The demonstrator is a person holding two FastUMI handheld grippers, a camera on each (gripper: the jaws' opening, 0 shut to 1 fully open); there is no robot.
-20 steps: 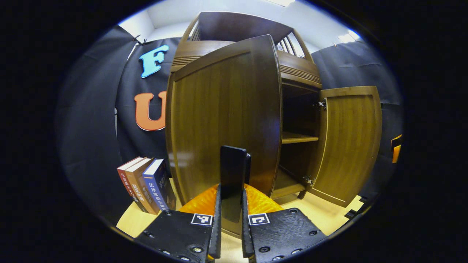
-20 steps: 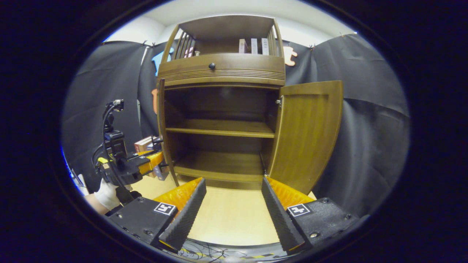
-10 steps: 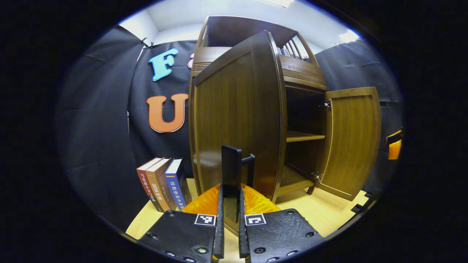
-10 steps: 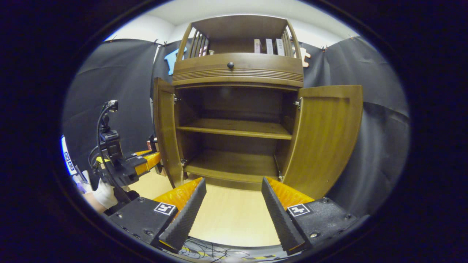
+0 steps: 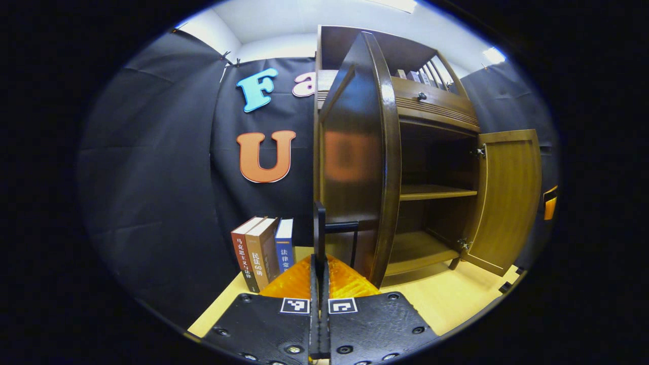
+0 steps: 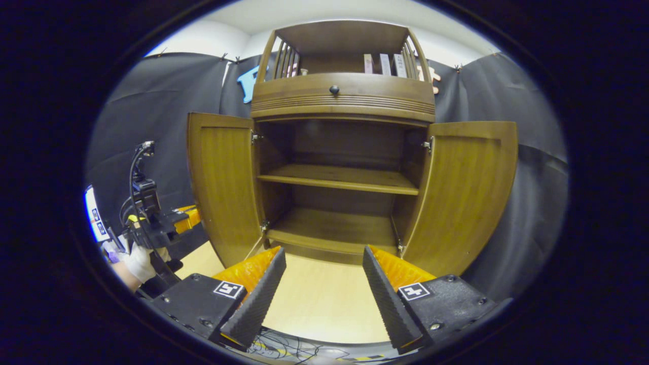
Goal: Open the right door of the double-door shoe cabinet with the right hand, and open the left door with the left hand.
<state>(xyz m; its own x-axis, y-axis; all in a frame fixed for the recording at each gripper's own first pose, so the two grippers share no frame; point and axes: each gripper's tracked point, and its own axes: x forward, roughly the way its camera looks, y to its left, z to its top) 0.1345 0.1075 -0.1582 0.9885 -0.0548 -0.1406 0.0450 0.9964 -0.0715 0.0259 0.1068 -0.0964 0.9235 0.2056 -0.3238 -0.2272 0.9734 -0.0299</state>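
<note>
The brown wooden shoe cabinet (image 6: 345, 96) stands with both doors swung wide. In the right gripper view the left door (image 6: 220, 187) and the right door (image 6: 466, 192) flank two bare shelves. My right gripper (image 6: 323, 256) hangs open in front of the cabinet and holds nothing. In the left gripper view my left gripper (image 5: 320, 261) is shut on the black handle (image 5: 319, 223) of the left door (image 5: 355, 152), which I see nearly edge-on. The right door (image 5: 509, 197) stands open beyond it. The left gripper (image 6: 175, 220) also shows at the far left, held by a gloved hand (image 6: 137, 256).
Three books (image 5: 261, 251) stand upright on the light wooden surface (image 6: 324, 304), left of the cabinet. A drawer with a dark knob (image 6: 334, 89) sits above the doors, and books (image 6: 385, 63) stand on the top rack. Cables (image 6: 284, 347) lie at the near edge.
The left door has swung further open, from about half open to wide open, with my left gripper shut on its handle. The right gripper has stayed open in front of the cabinet.
</note>
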